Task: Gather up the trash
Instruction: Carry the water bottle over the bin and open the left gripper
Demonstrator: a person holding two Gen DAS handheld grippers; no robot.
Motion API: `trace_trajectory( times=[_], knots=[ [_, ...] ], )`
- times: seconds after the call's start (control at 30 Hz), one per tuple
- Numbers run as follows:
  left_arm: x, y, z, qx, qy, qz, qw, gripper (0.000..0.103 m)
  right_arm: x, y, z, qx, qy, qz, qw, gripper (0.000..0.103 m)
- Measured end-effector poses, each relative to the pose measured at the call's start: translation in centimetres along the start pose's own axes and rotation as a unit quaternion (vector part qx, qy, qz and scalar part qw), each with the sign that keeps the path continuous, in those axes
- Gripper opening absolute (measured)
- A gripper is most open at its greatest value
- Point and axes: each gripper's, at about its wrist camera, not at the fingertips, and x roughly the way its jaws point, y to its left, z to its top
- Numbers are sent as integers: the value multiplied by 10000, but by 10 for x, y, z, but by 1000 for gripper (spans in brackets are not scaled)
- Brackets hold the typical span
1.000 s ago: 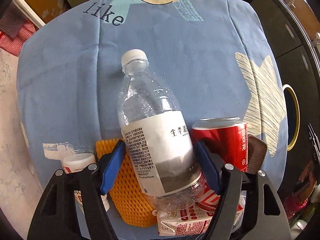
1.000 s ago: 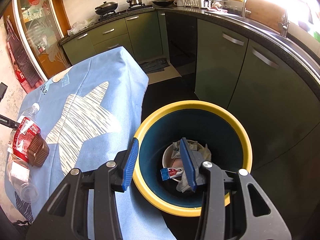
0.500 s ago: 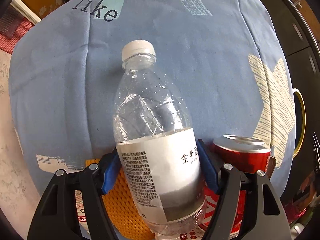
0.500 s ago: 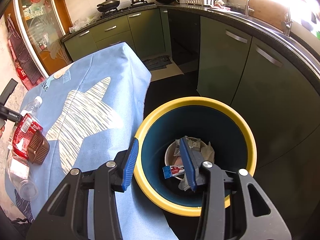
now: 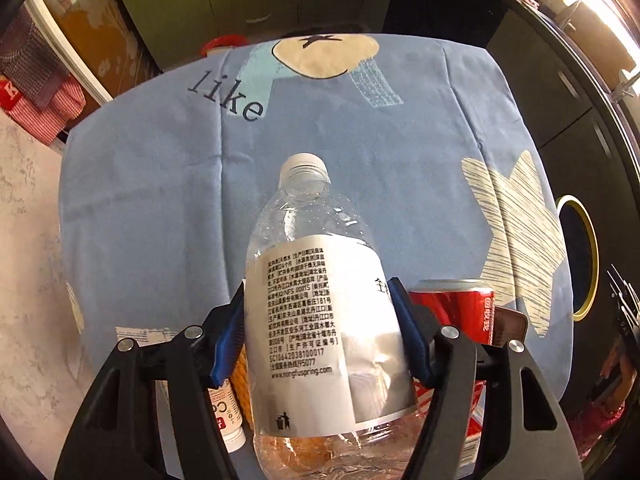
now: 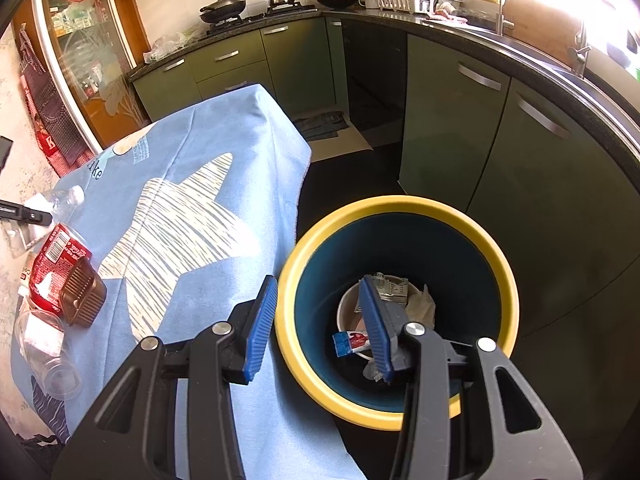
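Note:
My left gripper (image 5: 316, 328) is shut on a clear plastic water bottle (image 5: 316, 312) with a white label and white cap, held above the blue tablecloth (image 5: 160, 200). Below it stand a red soda can (image 5: 460, 312), an orange foam net (image 5: 240, 380) and a small white tube (image 5: 228, 416). My right gripper (image 6: 316, 320) is open and empty, over the rim of the yellow-rimmed blue trash bin (image 6: 400, 208), which holds a bowl, wrappers and paper. The bin's rim also shows in the left wrist view (image 5: 592, 248).
In the right wrist view the table's near end holds the red can (image 6: 56, 256), a brown ridged cup (image 6: 82, 296) and clear plastic cups (image 6: 48, 352). Green kitchen cabinets (image 6: 480, 152) and a dark floor surround the bin.
My left gripper has lifted the bottle off the table and tilted up, so the room beyond the table shows. My right gripper has drifted slightly but stays open over the bin.

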Motion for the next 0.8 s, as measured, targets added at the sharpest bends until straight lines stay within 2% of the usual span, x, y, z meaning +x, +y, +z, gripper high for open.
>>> trace_trajectory(
  times=[0.27,0.43,0.63,0.8],
  knots=[
    [-46,-12,-30,396,-394,78,9984,65,-6,12,0,-120,-35,63,9999,41],
    [-72,-39,-43,787,-718,102,9943,65,-11,13,-1,-131,-83,49,9999,41],
    [-96,-95,-48,1459,-968,-113,9845,66,-27,-2,-8,-8,-190,-67,9998,41],
    [-95,-166,-45,2147,-939,-478,9710,66,-46,-33,-22,269,-309,-261,9988,41]
  ],
)
